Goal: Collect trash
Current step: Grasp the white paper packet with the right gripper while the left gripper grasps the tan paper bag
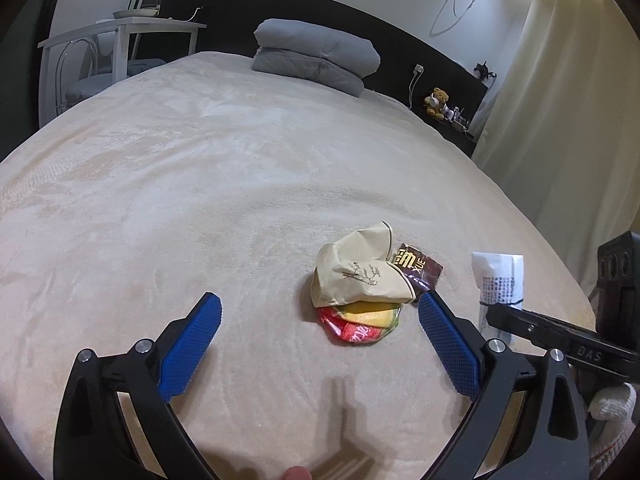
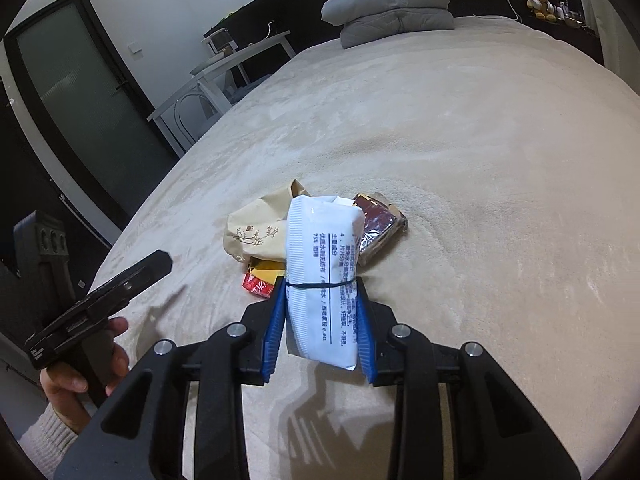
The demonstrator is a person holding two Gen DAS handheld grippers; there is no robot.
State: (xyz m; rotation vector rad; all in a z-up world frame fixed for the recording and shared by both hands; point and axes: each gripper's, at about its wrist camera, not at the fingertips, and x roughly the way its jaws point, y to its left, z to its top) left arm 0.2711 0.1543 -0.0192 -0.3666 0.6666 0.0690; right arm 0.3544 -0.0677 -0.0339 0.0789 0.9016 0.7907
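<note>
2 wrist views, shared bed (image 1: 240, 160)

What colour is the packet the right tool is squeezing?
White packet with dark printed text; clearest in the right wrist view.

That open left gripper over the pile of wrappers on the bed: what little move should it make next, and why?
Probably ease forward and down over the beige wrapper. The left gripper has its jaws wide open and empty just short of the pile, while the right gripper is already shut on the white packet.

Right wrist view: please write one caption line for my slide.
Right gripper shut on a white wet-wipe packet above a beige bed, beside three crumpled wrappers.
</note>
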